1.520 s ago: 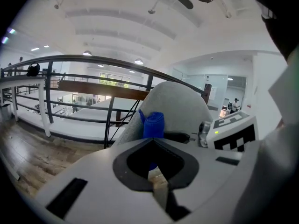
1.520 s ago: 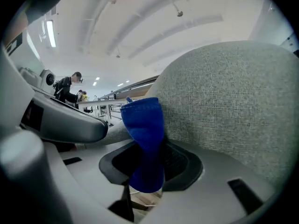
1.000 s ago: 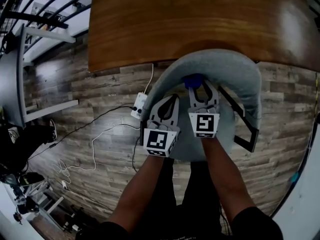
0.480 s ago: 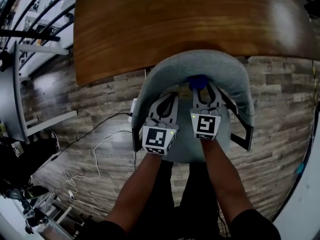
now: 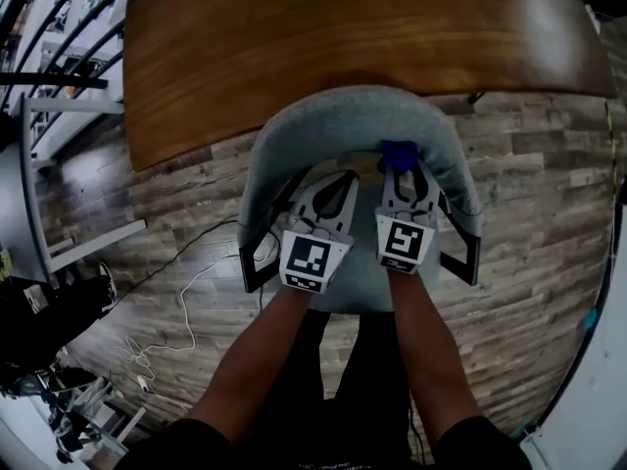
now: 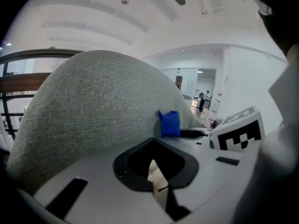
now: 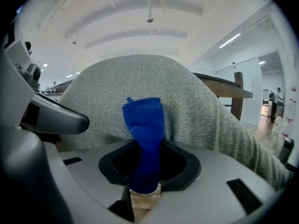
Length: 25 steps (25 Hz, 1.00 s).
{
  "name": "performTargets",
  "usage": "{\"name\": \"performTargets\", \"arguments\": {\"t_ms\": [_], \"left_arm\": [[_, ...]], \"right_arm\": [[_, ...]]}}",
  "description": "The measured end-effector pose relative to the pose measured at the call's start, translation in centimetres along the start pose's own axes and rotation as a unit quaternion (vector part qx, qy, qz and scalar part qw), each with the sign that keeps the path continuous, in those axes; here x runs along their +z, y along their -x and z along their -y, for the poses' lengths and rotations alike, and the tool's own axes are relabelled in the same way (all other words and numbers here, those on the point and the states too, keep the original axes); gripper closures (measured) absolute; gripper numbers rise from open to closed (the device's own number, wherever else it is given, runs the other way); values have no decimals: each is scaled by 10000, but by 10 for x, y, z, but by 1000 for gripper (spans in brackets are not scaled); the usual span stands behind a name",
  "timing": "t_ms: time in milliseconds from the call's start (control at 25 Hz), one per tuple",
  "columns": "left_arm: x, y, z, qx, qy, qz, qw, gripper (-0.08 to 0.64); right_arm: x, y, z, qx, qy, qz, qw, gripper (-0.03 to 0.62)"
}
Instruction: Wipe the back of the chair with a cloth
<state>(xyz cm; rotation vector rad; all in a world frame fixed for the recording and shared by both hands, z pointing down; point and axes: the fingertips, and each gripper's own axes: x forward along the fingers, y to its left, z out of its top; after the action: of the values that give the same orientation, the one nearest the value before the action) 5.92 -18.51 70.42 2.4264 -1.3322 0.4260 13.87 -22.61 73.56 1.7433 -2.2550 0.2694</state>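
The chair's curved grey fabric back (image 5: 343, 116) fills the middle of the head view. My right gripper (image 5: 399, 166) is shut on a blue cloth (image 5: 397, 152), which touches the inner face of the back, right of its middle. In the right gripper view the cloth (image 7: 145, 129) stands up from the gripper (image 7: 145, 190) against the grey fabric (image 7: 201, 111). My left gripper (image 5: 336, 182) is beside it on the left, shut and holding nothing. In the left gripper view that gripper (image 6: 156, 183) faces the chair back (image 6: 93, 106), with the cloth (image 6: 170, 123) to its right.
A wooden table (image 5: 343, 37) lies just beyond the chair back. Black chair arms (image 5: 460, 258) stick out at both sides. A white power strip (image 5: 265, 251) and cables (image 5: 186, 297) lie on the plank floor at the left, with a white shelf frame (image 5: 59, 164) further left.
My right gripper has slid the blue cloth to the right along the chair back, from left of the middle to right of it. The left gripper has stayed alongside it.
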Motion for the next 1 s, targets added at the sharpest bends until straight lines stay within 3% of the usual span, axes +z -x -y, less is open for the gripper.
{"name": "performTargets", "arguments": {"t_ms": [200,400,1000], "left_arm": [[3,-8,23,-303,-143,-60,9994,555],[5,-13,38,-453,35,-92,9989,555],[-8,-8,81,-843,-114,-299,9959,555]], "right_arm": [[-5,12,21,-314,-118,-107,9994,476],[-9,25,39,-580,-190,-222,9979,476],[-52,95,89,-1544,-600,-644,9841,476]]}}
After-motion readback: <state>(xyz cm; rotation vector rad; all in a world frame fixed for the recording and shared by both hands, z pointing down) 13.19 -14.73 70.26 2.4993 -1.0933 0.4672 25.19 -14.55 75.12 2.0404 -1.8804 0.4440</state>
